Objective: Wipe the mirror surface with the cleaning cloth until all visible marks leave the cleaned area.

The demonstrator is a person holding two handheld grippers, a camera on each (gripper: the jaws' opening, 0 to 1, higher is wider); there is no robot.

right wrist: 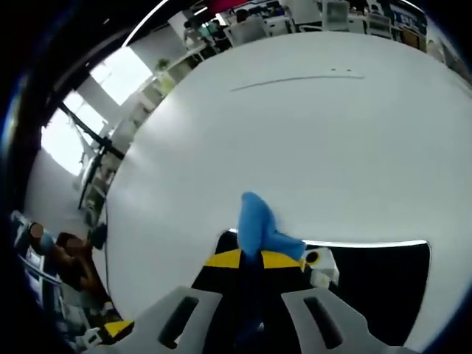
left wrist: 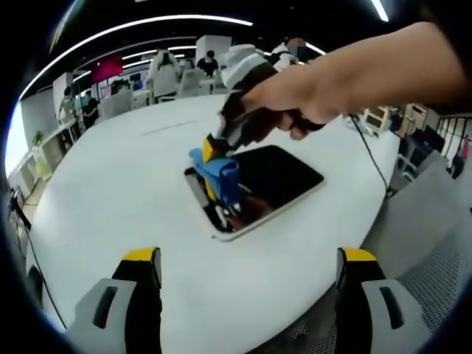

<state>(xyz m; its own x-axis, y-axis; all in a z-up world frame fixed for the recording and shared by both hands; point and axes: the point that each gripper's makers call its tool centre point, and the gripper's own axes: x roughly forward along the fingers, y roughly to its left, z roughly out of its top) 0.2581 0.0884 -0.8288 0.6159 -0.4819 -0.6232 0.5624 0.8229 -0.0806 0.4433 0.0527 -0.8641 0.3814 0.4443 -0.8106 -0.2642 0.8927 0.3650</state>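
- Right gripper (left wrist: 214,151) in left gripper view, centre of frame: its tips are buried in the blue cleaning cloth (left wrist: 219,177), so the tips themselves are hard to make out there; the person's hand (left wrist: 295,103) and forearm cover its body and run out of frame at upper right.
- Right gripper view: right gripper (right wrist: 251,259) at bottom centre, yellow-tipped jaws pinched together w/ the cleaning cloth (right wrist: 254,221) clamped between them; cloth bunches up past the tips, its lower part is hidden between the jaws.
- Mirror (left wrist: 258,188) lies flat on the white table (left wrist: 118,206), mid-frame in left gripper view. Rectangular, pale frame, dark reflective face. Long axis runs diagonally, lower left to upper right of the frame; near short end points toward the bottom of the frame.
- Cloth sits on the mirror's left part; the glass under it is covered. Reddish-brown patches on the glass below the cloth – marks or reflections, can't tell.
- Right gripper view: mirror (right wrist: 383,280) at lower right, cut off by the edge of the view & partly behind the jaws; bright ceiling-light line reflected along its top edge.
- Left gripper (left wrist: 247,284): jaws wide apart at the bottom of left gripper view, nothing between them, above the table's near side, apart from the mirror.
- Background chairs (left wrist: 177,81) & people at upper frame too small/blurred to detail.
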